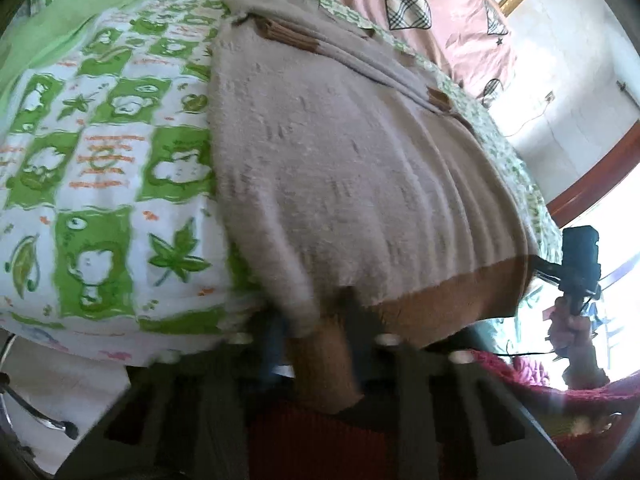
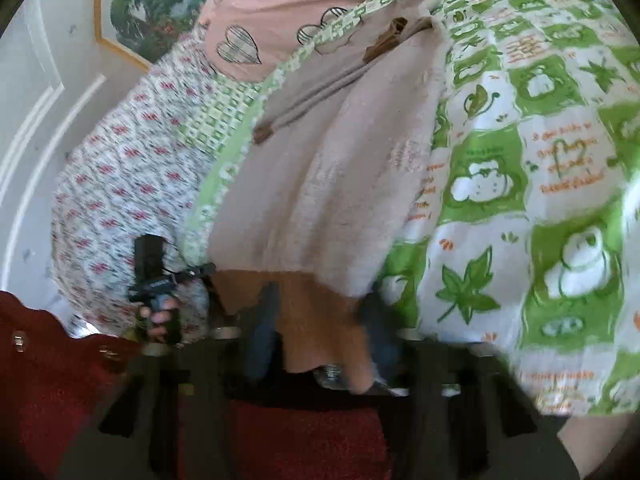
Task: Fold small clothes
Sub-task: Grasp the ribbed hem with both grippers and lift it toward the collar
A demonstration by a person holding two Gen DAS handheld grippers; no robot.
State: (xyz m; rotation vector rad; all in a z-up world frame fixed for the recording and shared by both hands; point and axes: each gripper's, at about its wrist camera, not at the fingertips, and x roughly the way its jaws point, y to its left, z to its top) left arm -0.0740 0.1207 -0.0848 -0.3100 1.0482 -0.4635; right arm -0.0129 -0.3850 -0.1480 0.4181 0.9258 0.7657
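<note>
The sweater [image 1: 344, 168] lies on the quilt [image 1: 100, 152], long axis running six to twelve o'clock, collar at twelve. Left gripper [image 1: 316, 344] and right gripper [image 2: 320, 332] each pinch its brown hem [image 1: 440, 300].

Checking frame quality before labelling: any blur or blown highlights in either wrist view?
Left wrist: motion blur along the bottom, sweater hem soft; window at right blown out, flare over the red sleeve. Right wrist: blur throughout, worst on the quilt at right; no glare. Both: fisheye bending, dark corners.
</note>
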